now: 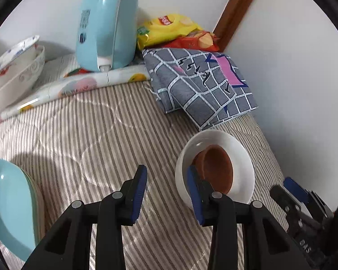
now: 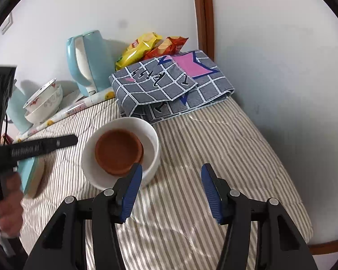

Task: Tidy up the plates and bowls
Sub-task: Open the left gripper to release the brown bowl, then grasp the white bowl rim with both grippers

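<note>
The brown dish (image 2: 119,155) sits nested in the white bowl (image 2: 151,139) at ten o'clock of the right gripper (image 2: 171,180), probably to stack by size. Patterned bowls (image 1: 13,72) are nested too, at ten o'clock by the kettle (image 1: 106,24). Both the right gripper and the left gripper (image 1: 167,180) are released, holding nothing. The writing on the snack bags (image 1: 169,27) is too small to read.

Probably a home: kettle (image 1: 107,24), crisp packets (image 1: 169,30), striped tablecloth (image 1: 90,130).

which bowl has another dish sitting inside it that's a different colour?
The plain white bowl, nearest both grippers: a brown dish sits inside it. The patterned bowls by the kettle are white in white.
</note>
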### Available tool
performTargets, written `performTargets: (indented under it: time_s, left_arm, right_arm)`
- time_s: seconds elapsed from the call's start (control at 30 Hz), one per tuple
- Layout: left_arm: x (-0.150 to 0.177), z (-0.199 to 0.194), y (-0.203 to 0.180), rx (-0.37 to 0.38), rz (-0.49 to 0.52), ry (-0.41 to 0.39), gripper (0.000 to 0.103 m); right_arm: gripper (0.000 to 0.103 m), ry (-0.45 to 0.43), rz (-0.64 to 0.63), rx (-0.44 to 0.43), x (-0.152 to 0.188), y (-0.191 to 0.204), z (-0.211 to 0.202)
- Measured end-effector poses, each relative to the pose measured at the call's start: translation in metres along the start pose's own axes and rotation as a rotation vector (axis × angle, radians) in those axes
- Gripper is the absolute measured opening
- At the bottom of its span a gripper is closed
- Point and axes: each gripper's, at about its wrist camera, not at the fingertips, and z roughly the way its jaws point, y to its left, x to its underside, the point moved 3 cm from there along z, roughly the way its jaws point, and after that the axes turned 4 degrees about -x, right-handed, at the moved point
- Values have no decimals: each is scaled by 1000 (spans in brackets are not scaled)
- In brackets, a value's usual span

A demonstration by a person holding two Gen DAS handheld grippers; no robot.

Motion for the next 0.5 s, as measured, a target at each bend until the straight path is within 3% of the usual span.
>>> performTargets:
  time_s: [0.1,0.23,0.37,0.5]
  left_arm:
    - [2,6,-2,29,-12,19,35]
    - [3,17,-6,13,-2,39,35]
    - [5,28,-7,-20,12,59,35]
    - [4,36,-10,-41,31,75,35]
  right_arm:
    - [54,7,3,-12,-7,4,11]
    - [53,42,5,-2,-12,8,29]
    - [37,94,10,10,-11,8,50]
    - [34,126,6,27,-10,10,66]
